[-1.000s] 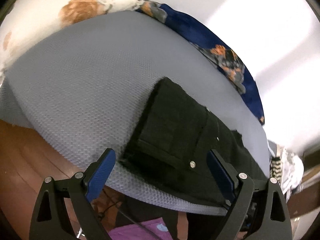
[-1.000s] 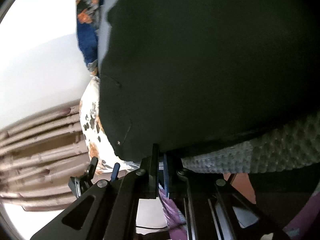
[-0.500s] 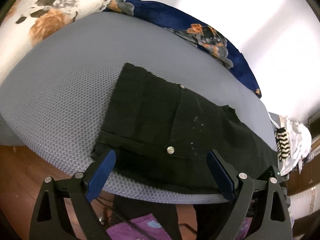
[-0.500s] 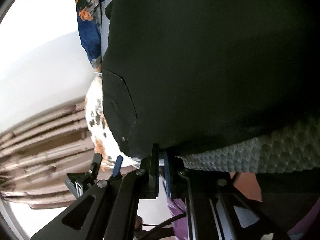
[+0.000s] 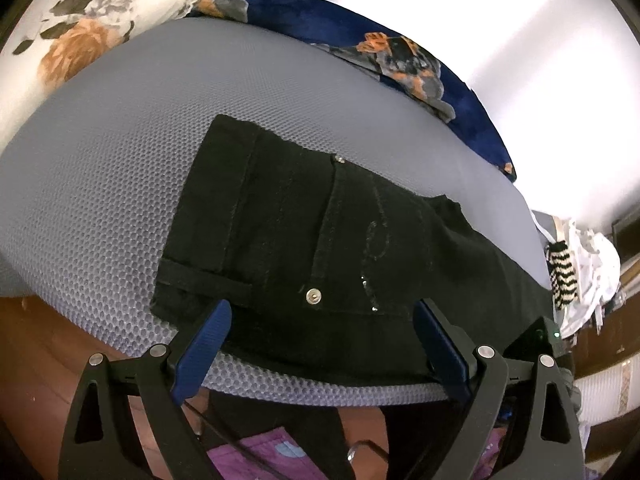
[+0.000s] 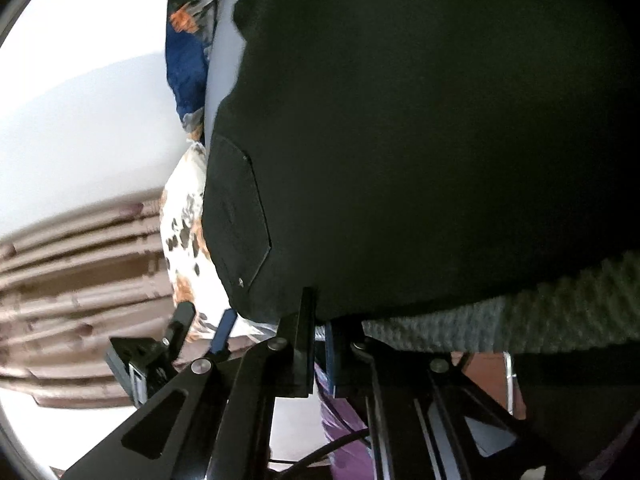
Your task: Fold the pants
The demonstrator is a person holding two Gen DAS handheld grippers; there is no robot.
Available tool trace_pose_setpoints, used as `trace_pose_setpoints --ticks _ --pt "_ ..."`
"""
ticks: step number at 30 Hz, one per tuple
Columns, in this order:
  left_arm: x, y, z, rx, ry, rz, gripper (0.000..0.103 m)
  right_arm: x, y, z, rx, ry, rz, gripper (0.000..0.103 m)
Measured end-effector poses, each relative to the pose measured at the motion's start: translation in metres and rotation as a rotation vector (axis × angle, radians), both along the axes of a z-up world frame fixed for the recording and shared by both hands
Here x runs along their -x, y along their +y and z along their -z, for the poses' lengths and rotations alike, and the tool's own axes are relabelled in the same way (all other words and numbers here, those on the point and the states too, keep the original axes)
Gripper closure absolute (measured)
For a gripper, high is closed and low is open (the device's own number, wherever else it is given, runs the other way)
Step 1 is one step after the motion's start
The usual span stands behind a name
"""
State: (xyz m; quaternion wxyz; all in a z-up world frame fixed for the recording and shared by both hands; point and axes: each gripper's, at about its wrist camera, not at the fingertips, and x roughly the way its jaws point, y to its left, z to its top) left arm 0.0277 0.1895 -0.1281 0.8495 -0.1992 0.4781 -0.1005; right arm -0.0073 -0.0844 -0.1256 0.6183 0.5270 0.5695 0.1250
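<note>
From the left wrist I see the black pants (image 5: 320, 240) lying flat on the grey mattress (image 5: 120, 160), waistband nearest my left claw (image 5: 320, 332), whose fingers stand wide apart, empty. From the right wrist, my right claw (image 6: 318, 320) is clamped together at the pants' (image 6: 400, 140) near edge.

The left gripper (image 5: 320, 320) has swung over the pants (image 5: 304, 236).

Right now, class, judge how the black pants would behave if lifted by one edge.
The black pants lie flat on the grey mattress, so they would likely droop. The denim-like seams and metal button suggest moderate weight. They probably won't slide easily on that textured cover.
</note>
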Motion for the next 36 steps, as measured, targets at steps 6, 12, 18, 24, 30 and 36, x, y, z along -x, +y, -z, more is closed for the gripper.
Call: trace_pose_setpoints --ticks 6,12,18,24,30,36 --pt "-0.004 -0.016 0.0 -0.008 -0.003 0.036 0.011 0.0 -0.006 0.019 -0.057 0.047 0.014 0.101" --pt "-0.004 -0.056 -0.009 0.005 -0.015 0.144 0.011 0.012 -0.012 -0.002 -0.154 0.083 -0.086 0.036" --pt "0.001 -0.109 -0.025 0.018 -0.129 0.324 0.011 0.031 -0.077 -0.08 0.099 -0.141 -0.159 0.037" --pt "0.0 -0.158 -0.002 0.013 -0.136 0.484 0.022 -0.004 -0.118 -0.14 0.436 -0.383 -0.191 0.048" --pt "-0.007 -0.172 0.041 0.015 -0.031 0.475 0.053 -0.073 -0.1 -0.131 0.56 -0.442 -0.342 0.086" --pt "-0.006 -0.159 0.047 0.053 -0.062 0.468 0.064 -0.147 -0.062 -0.111 0.609 -0.544 -0.571 0.086"
